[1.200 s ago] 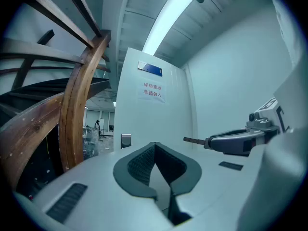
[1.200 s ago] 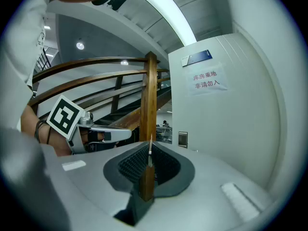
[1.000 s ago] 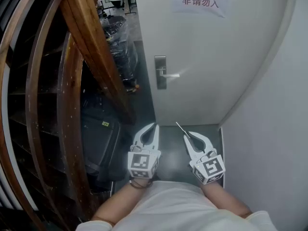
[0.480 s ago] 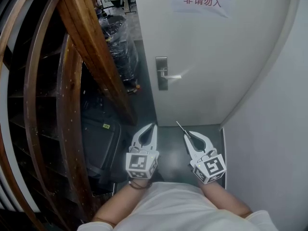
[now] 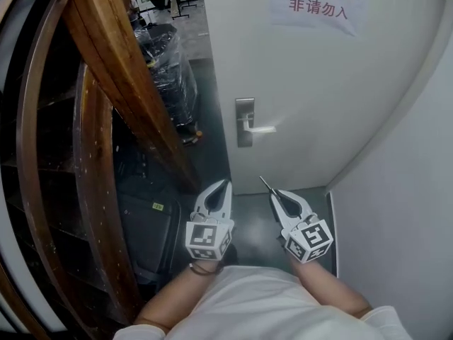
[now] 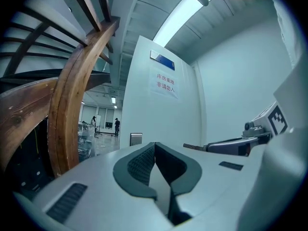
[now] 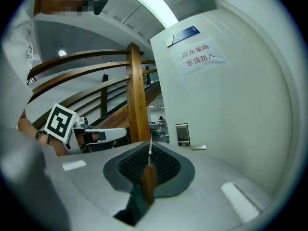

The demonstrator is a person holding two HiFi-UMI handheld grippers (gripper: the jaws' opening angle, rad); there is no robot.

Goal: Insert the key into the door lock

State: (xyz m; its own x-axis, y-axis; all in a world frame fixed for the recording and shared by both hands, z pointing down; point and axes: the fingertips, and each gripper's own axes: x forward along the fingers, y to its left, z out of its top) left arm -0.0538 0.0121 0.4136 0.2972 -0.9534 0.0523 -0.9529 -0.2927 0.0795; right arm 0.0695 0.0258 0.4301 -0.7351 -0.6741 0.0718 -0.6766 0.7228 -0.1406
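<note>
Right tool point(image 5: 278, 197) clamps key point(image 5: 266, 185) — door point(image 5: 304, 83) ahead.

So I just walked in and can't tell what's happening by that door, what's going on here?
A person faces a white door with a gripper in each hand. The right gripper is shut on a key, its blade pointing toward the door. The left gripper is shut with nothing in it. Both are held low, short of the lock plate and lever handle, so the key is not yet in the lock.
</note>
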